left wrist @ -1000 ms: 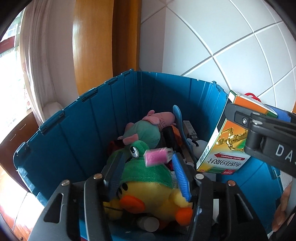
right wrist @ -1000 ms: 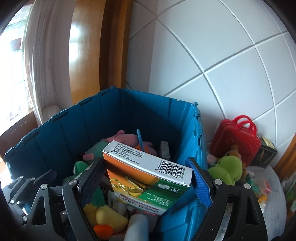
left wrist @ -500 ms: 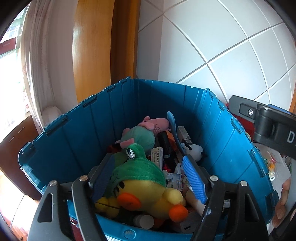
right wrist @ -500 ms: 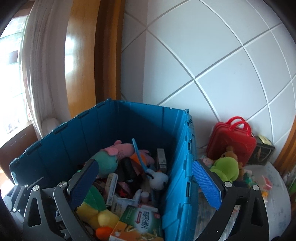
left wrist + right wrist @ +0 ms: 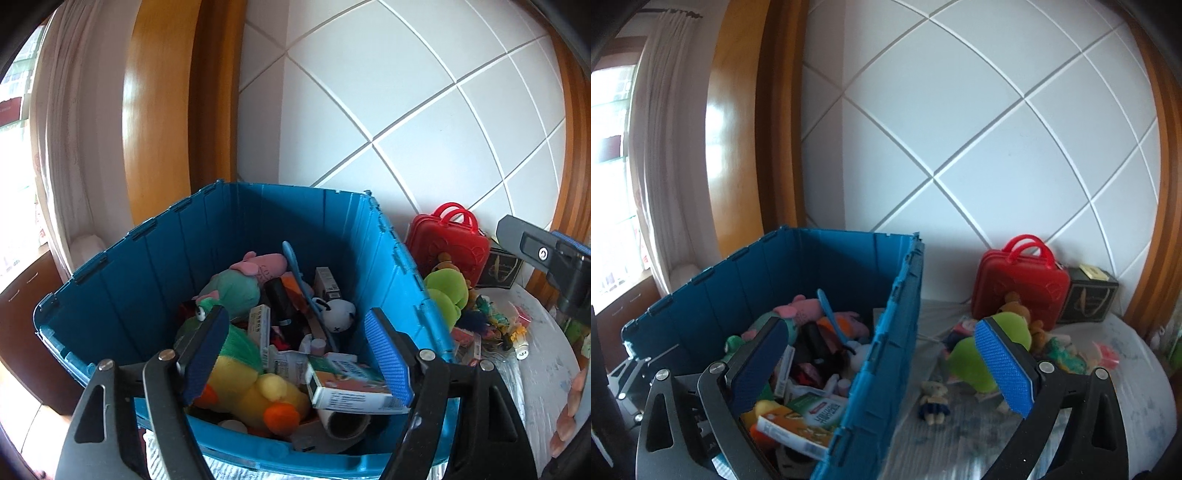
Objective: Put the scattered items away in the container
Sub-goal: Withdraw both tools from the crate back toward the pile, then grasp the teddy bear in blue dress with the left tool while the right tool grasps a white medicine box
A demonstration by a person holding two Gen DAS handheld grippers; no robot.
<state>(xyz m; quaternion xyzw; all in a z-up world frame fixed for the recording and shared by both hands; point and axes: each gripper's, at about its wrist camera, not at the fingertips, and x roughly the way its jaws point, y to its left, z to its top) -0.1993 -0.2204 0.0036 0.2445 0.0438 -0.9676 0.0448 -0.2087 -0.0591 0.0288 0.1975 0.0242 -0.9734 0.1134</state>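
Note:
The blue crate [image 5: 147,266] holds several toys and boxes. A yellow duck plush with a green hat [image 5: 251,384] lies at its near side, beside an orange-and-green carton [image 5: 347,384]. My left gripper [image 5: 297,354] hovers open above the crate's near rim, with nothing between its pads. My right gripper [image 5: 882,369] stands wide open and empty over the crate's right wall [image 5: 897,332]. The carton [image 5: 801,417] lies below its left finger. Outside the crate, a green plush [image 5: 975,358] and a small bear doll [image 5: 934,400] lie on the table.
A red toy suitcase [image 5: 1019,284] and a dark box [image 5: 1089,299] stand against the tiled wall at the back right. Small toys and packets [image 5: 491,328] litter the white table [image 5: 1126,387]. A person's fingers [image 5: 569,406] show at the right edge. A curtain and a wooden frame stand to the left.
The left jaws opened off the duck plush and the right jaws let the carton drop into the crate. Both grippers drew back and rose, and the right one swung right toward the table.

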